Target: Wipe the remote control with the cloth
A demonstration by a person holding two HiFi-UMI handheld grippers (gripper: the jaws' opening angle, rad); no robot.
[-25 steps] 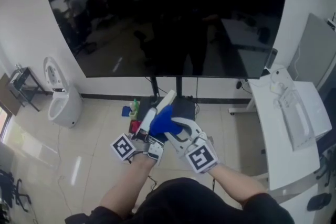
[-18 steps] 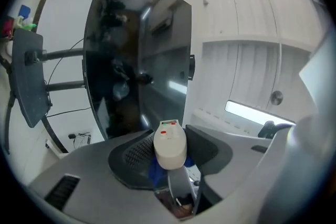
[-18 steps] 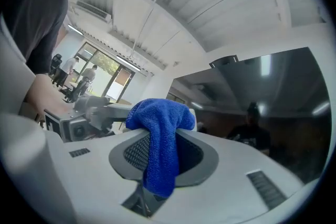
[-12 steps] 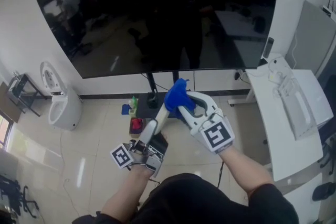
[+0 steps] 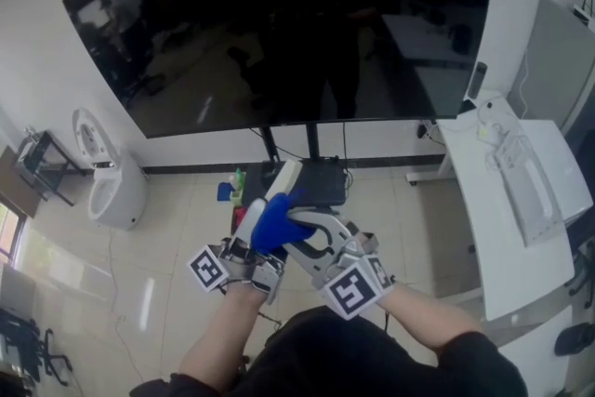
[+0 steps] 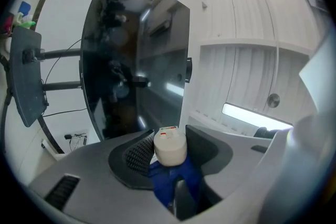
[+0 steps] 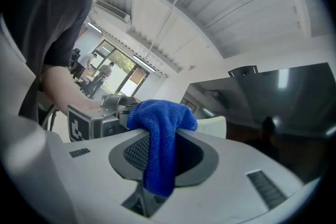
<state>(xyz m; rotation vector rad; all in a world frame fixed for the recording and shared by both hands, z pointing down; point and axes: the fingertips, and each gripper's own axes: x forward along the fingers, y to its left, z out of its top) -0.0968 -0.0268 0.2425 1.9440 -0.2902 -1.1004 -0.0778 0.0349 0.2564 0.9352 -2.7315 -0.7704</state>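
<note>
In the head view a long white remote control (image 5: 284, 176) points up and away from my left gripper (image 5: 249, 246), which is shut on its near end. A blue cloth (image 5: 272, 224) is pressed against the remote's middle, and my right gripper (image 5: 299, 235) is shut on that cloth. The left gripper view shows the remote's end (image 6: 169, 147) clamped between the ribbed pads of the left gripper (image 6: 170, 153), with the cloth (image 6: 173, 182) just below it. In the right gripper view the cloth (image 7: 160, 136) drapes from the right gripper (image 7: 163, 153), and the remote (image 7: 214, 126) lies behind it.
A large black television (image 5: 297, 23) on a floor stand fills the wall ahead. A white desk (image 5: 521, 200) stands at the right and a white fixture (image 5: 107, 186) at the left. Small bottles and boxes (image 5: 234, 192) sit on the tiled floor by the stand.
The right gripper carried the cloth up to the remote's far tip half a second ago. It has since slid back down the remote toward the left gripper, which still holds the remote.
</note>
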